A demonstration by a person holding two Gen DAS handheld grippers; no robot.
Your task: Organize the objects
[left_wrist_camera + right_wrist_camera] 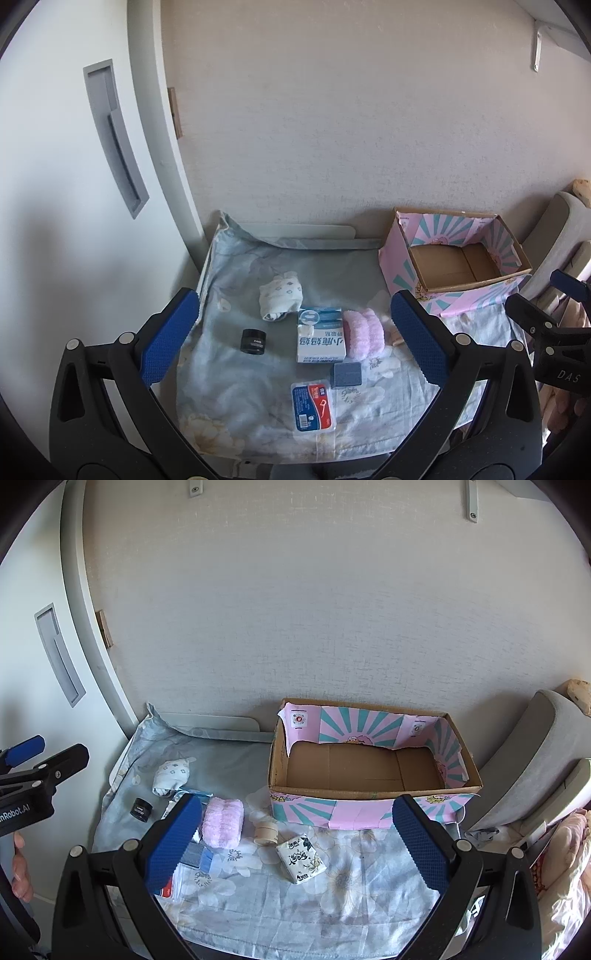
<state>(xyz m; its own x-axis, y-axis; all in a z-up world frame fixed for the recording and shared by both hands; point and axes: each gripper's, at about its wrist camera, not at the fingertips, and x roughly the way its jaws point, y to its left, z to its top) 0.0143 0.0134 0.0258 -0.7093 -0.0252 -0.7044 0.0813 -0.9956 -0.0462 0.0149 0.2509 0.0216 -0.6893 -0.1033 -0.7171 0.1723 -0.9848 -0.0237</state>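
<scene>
Both grippers hang above a table draped in a pale blue floral cloth (258, 904), neither touching anything. The left gripper (295, 338) has its jaws spread wide with nothing between them, and the right gripper (297, 838) is likewise spread wide and empty. At the back right of the cloth, against the wall, stands an open cardboard box (369, 810) with pink and teal rays printed on its sides; its brown floor is bare. The small items lie loose to its left and front. A rolled white sock (279, 297) sits farthest back, with a small black jar (253, 340) nearer the left edge. A white and blue carton (320, 338) lies just beside a fluffy pink cloth (364, 334), and a dark grey cube (347, 373) touches a flat floss-pick pack (313, 406) in front of them. In the right wrist view a beige tape roll (266, 832) and a tissue packet (300, 856) lie near the box's front wall.
</scene>
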